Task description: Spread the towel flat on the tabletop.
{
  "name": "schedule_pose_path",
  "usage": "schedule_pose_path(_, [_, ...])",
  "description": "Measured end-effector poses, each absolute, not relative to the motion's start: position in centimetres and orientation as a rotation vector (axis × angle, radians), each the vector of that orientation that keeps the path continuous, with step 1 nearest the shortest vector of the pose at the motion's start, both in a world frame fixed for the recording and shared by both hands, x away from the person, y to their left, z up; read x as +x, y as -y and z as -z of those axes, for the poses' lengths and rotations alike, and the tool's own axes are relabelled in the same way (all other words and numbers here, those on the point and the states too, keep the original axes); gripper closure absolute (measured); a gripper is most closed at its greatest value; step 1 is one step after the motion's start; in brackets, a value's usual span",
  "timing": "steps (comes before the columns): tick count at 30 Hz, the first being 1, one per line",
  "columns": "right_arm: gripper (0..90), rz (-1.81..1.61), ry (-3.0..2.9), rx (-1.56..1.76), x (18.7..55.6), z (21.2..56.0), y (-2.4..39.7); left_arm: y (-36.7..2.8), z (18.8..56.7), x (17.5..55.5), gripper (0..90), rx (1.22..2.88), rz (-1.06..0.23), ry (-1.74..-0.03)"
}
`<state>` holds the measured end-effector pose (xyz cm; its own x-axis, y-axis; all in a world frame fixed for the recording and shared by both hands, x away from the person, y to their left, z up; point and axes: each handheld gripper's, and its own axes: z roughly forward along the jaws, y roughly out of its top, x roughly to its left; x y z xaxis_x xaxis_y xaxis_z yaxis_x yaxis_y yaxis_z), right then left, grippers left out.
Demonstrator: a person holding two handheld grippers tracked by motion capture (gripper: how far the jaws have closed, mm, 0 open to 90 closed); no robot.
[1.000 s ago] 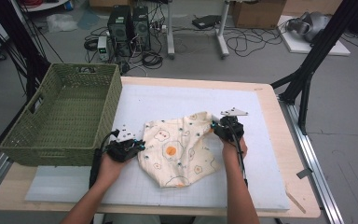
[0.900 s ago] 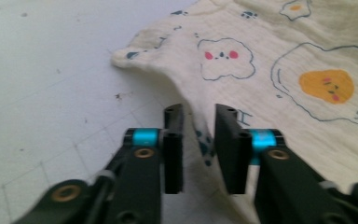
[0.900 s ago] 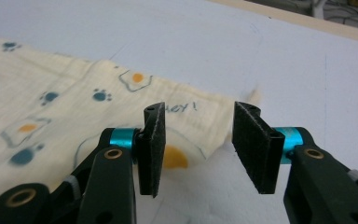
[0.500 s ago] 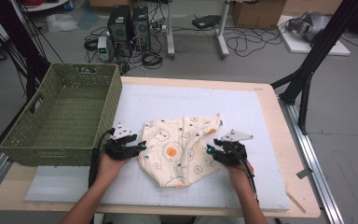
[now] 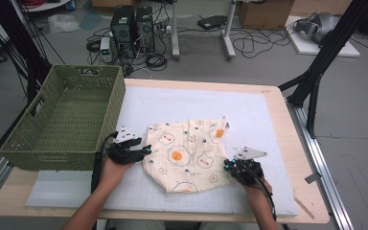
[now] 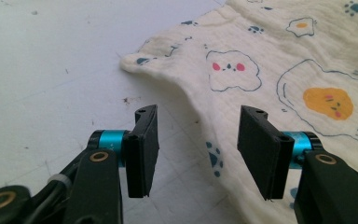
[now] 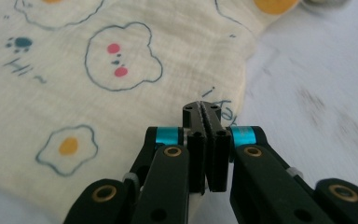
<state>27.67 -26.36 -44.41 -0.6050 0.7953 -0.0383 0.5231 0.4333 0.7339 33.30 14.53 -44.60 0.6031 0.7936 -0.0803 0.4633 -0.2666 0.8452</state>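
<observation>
A cream cloth (image 5: 189, 153) printed with fried eggs and bears lies spread on the white mat (image 5: 182, 103). My left gripper (image 5: 143, 151) rests at its left edge. In the left gripper view the left gripper (image 6: 198, 140) is open, its jaws having just widened. The cloth (image 6: 270, 60) hem runs on the mat between them, untouched by either pad. My right gripper (image 5: 227, 167) sits at the cloth's near right corner. In the right gripper view the right gripper (image 7: 204, 109) has just closed, pinching the hem of the cloth (image 7: 74, 70).
A green woven basket (image 5: 62, 153) stands on the table's left side, close behind my left hand. The wooden table edge (image 5: 302, 143) runs along the right. Computers and cables lie on the floor beyond the table.
My right gripper has moved from the cloth's far right corner toward me to its near right corner and closed. The cloth has gone from bunched to spread flatter. The left jaws opened.
</observation>
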Motion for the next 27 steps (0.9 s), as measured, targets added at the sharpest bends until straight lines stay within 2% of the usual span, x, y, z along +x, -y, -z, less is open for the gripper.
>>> schedule_pose_path(9, [89.5, -0.913, -2.298, 1.141, 23.2, 43.9, 29.1, -14.3, 44.9, 33.4, 47.1, 1.921, -0.414, -1.005])
schedule_pose_path(11, [83.7, -0.954, -2.269, 1.134, 23.1, 43.6, 29.3, -14.1, 44.9, 33.6, 47.3, 1.923, -0.399, -1.004])
schedule_pose_path(12, [83.7, -0.954, -2.269, 1.134, 23.1, 43.6, 29.3, -13.9, 44.9, 33.7, 47.3, 1.922, -0.392, -1.006])
schedule_pose_path(13, [77.1, -0.982, -2.236, 1.129, 23.5, 43.4, 29.3, -13.4, 45.0, 33.9, 46.7, 1.941, -0.366, -0.995])
schedule_pose_path(15, [73.7, -0.992, -2.227, 1.124, 23.7, 43.2, 29.3, -13.0, 45.0, 33.9, 46.0, 1.964, -0.356, -0.984])
schedule_pose_path(16, [67.2, -1.006, -2.208, 1.131, 24.4, 43.2, 29.2, -12.2, 45.1, 33.9, 44.7, 2.035, -0.368, -0.952])
schedule_pose_path(17, [67.2, -1.006, -2.208, 1.131, 24.4, 43.2, 29.2, -12.2, 45.1, 33.9, 43.4, 2.035, -0.368, -0.952])
schedule_pose_path(18, [59.3, -1.013, -2.194, 1.129, 25.2, 43.2, 28.9, -11.7, 45.1, 33.8, 45.7, 2.054, -0.4, -0.937])
schedule_pose_path(20, [51.3, -1.026, -2.179, 1.144, 26.1, 43.3, 28.6, -11.6, 45.1, 33.8, 53.7, 2.055, -0.421, -0.936])
schedule_pose_path(21, [47.1, -1.03, -2.175, 1.147, 26.6, 43.3, 28.4, -11.6, 45.0, 33.7, 63.7, 2.051, -0.43, -0.938])
schedule_pose_path(22, [43.8, -1.038, -2.168, 1.157, 27.1, 43.4, 28.1, -11.6, 45.0, 33.8, 82.2, 2.053, -0.43, -0.925])
schedule_pose_path(23, [42.0, -1.05, -2.169, 1.158, 27.7, 43.5, 27.9, -11.6, 45.0, 33.8, 86.0, 2.053, -0.43, -0.925])
schedule_pose_path(26, [41.1, -1.074, -2.195, 1.135, 29.3, 43.8, 26.7, -11.8, 45.0, 34.3, 86.5, 2.027, -0.465, -0.963])
schedule_pose_path(27, [41.3, -1.067, -2.211, 1.126, 29.8, 43.9, 26.2, -12.4, 44.8, 34.9, 86.5, 1.959, -0.474, -1.023])
